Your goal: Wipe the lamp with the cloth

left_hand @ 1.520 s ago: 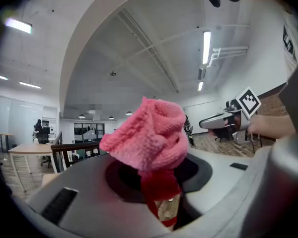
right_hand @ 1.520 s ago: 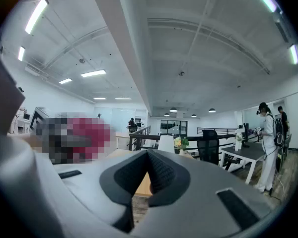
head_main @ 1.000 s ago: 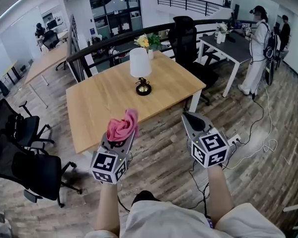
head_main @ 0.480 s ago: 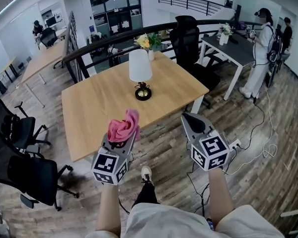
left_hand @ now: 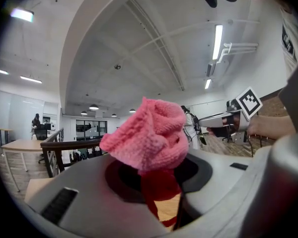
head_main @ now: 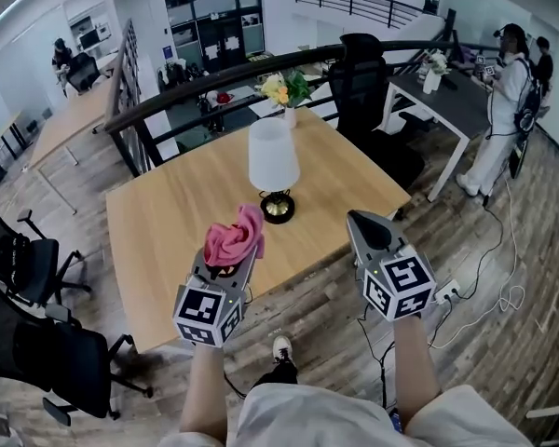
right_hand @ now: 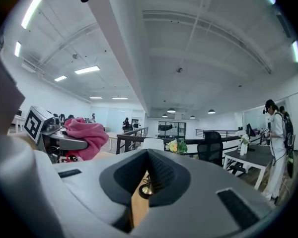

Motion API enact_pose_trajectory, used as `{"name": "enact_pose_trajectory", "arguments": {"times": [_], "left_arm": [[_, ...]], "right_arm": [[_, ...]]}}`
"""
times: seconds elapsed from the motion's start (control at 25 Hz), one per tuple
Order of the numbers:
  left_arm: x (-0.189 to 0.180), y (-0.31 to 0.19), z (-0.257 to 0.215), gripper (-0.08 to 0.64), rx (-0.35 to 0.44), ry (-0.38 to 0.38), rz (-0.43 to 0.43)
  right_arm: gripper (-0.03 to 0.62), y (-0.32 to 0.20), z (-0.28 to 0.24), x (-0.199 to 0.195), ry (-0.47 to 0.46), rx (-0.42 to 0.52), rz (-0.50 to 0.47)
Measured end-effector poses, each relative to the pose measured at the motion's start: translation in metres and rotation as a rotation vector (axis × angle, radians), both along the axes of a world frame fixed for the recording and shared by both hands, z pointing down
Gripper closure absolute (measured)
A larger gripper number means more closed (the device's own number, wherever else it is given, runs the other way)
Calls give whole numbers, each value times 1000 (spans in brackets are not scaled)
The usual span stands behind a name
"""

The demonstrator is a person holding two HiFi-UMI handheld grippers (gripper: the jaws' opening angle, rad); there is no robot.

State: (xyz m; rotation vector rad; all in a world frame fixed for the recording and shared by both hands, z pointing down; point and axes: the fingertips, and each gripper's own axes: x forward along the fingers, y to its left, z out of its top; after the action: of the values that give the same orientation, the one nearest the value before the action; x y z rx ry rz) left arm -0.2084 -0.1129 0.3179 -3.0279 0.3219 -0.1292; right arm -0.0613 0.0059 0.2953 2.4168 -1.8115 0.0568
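A table lamp (head_main: pixel 273 160) with a white shade and a dark round base (head_main: pixel 279 209) stands near the middle of a light wooden table (head_main: pixel 168 222). My left gripper (head_main: pixel 231 257) is shut on a bunched pink cloth (head_main: pixel 234 235), held over the table's near edge, short of the lamp. The same pink cloth (left_hand: pixel 148 137) fills the left gripper view. My right gripper (head_main: pixel 365 227) is shut and empty, over the near right edge of the table. In the right gripper view the lamp's base (right_hand: pixel 148 188) shows beyond the shut jaws, and the lamp's shade (right_hand: pixel 153 144) above them.
A vase of flowers (head_main: pixel 285 93) stands at the table's far edge by a dark railing (head_main: pixel 205 87). Black office chairs (head_main: pixel 37 338) stand at the left, another chair (head_main: pixel 365 77) behind the table. A person (head_main: pixel 503 110) stands by a grey desk (head_main: pixel 447 91) at right.
Both grippers have come forward together toward the table and now hang over its near edge. The lamp looks closer. The cloth stays in the left gripper.
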Motion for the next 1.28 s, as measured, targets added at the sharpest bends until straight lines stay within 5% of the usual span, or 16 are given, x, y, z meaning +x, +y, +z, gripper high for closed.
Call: {"name": "enact_pose_trajectory", "arguments": {"times": [0.52, 0.76, 1.0, 1.28], "left_arm": [[87, -133, 6, 394, -26, 14, -11], [132, -178, -8, 394, -77, 128, 87], [178, -206, 3, 393, 4, 109, 194], [197, -209, 33, 393, 26, 59, 224]], "right_arm": [[580, -101, 15, 68, -18, -41, 31], [580, -136, 28, 87, -22, -65, 48], [580, -165, 42, 98, -15, -92, 39], [580, -178, 57, 108, -14, -114, 17]]}}
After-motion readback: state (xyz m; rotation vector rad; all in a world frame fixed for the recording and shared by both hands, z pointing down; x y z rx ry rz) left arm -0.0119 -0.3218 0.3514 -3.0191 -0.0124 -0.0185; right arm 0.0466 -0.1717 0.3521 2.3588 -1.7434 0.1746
